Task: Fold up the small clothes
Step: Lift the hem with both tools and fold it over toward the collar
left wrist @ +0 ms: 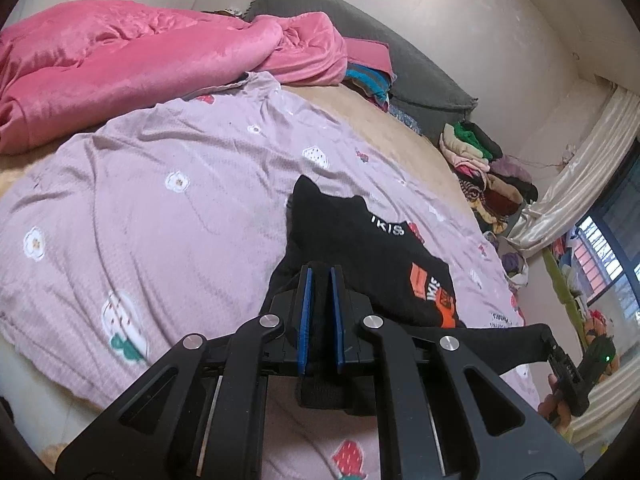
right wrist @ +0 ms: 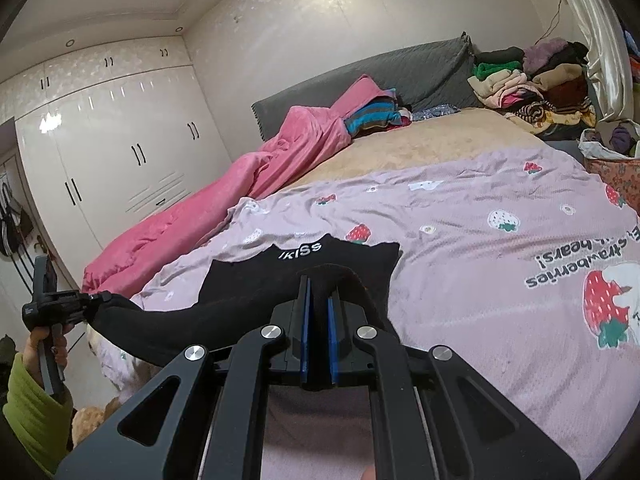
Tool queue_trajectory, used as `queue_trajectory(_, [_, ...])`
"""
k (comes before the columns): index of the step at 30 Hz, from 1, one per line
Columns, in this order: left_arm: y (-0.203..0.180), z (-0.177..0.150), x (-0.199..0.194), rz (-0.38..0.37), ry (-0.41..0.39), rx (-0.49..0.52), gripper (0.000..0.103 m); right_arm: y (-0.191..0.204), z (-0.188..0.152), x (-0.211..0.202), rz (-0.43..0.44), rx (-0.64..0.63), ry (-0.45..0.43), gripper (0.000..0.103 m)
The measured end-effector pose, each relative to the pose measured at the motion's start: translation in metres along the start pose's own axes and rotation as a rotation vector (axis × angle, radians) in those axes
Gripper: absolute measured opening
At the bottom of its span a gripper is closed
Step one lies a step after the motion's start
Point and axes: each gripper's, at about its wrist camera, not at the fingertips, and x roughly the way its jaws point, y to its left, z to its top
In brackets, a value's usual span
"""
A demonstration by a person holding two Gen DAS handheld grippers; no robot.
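Left wrist view alone shows orange print on the black garment [left wrist: 384, 256] both tools [left wrist: 320, 276] [right wrist: 319, 286] clamp.

black garment [left wrist: 372, 256] print partly folded under

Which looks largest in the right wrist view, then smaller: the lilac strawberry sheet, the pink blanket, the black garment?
1. Lilac strawberry sheet
2. Pink blanket
3. Black garment; it lies nearer the camera, so this place is unsure.

White wardrobe [right wrist: 120, 148], grey headboard [right wrist: 380, 76]
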Motion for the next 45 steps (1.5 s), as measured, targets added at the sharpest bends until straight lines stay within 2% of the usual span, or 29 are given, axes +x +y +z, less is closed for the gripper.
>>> queue_trajectory(7, [-0.003, 0.026, 0.024, 0.01, -0.012, 0.001, 0.003, -0.005, 0.017, 0.024, -0.025, -0.003, -0.021, 0.006])
queue_trajectory(11, [-0.005, 0.041, 0.04, 0.049, -0.031, 0.015, 0.003, -0.011, 0.026, 0.042, -0.037, 0.003, -0.018, 0.007])
queue_trajectory(18, [-0.005, 0.058, 0.073, 0.068, -0.027, 0.012, 0.003, -0.028, 0.035, 0.078, -0.067, 0.035, 0.005, 0.006])
queue_trajectory(29, [-0.001, 0.069, 0.125, 0.151, -0.012, 0.035, 0.003, -0.046, 0.029, 0.131, -0.127, 0.05, 0.085, 0.007])
queue_trajectory(36, [0.007, 0.067, 0.143, 0.183, -0.003, 0.034, 0.004, -0.049, 0.022, 0.152, -0.161, 0.033, 0.115, 0.008])
queue_trajectory(42, [0.004, 0.065, 0.132, 0.196, -0.059, 0.049, 0.005, -0.042, 0.02, 0.149, -0.209, -0.022, 0.093, 0.033])
queue_trajectory(43, [0.002, 0.064, 0.128, 0.204, -0.071, 0.061, 0.005, -0.041, 0.019, 0.146, -0.214, -0.029, 0.085, 0.044])
queue_trajectory(45, [-0.004, 0.06, 0.123, 0.204, -0.087, 0.08, 0.013, -0.036, 0.019, 0.141, -0.213, -0.046, 0.066, 0.047])
